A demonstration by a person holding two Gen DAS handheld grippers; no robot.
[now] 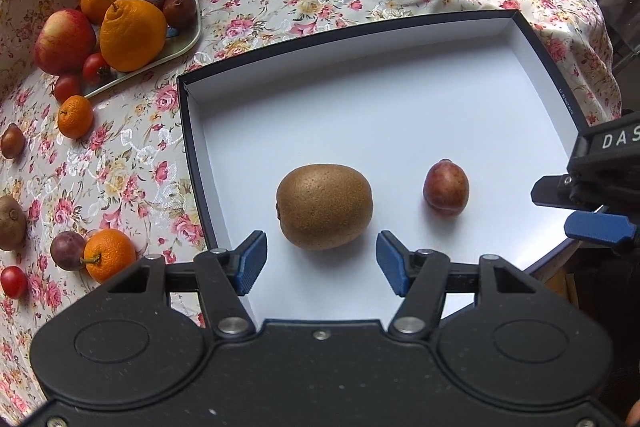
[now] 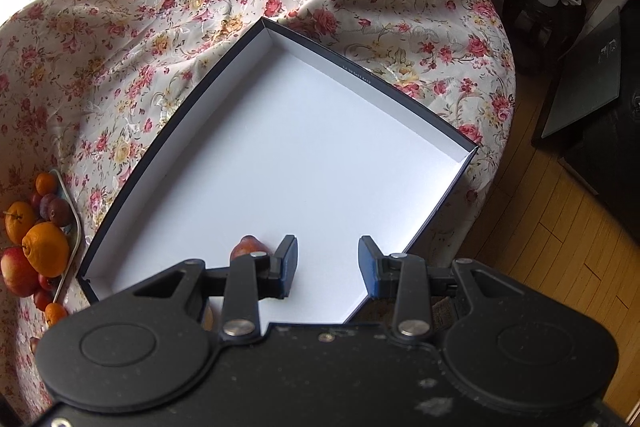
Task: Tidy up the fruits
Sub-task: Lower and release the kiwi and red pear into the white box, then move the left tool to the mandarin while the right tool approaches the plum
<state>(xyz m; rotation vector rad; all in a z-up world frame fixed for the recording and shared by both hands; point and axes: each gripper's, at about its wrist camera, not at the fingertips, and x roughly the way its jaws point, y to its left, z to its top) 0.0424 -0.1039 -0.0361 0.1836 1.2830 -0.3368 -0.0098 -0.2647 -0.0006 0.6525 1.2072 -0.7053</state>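
So the kiwi (image 1: 324, 207) and a plum (image 1: 445, 189) sit side by side but apart on the white floor of the box (image 1: 360, 99), toward its near edge. The left hand-held gripper (image 1: 321, 263) hangs spread wide just short of the kiwi, touching nothing. The right hand-held gripper (image 2: 327, 265) is spread and empty too, over the box's near corner, plum just beside it.

white letters "das" readable on the right gripper (image 1: 600, 223) body, cut off at frame edge. small print on the box (image 1: 558, 75) rim, too small to read.
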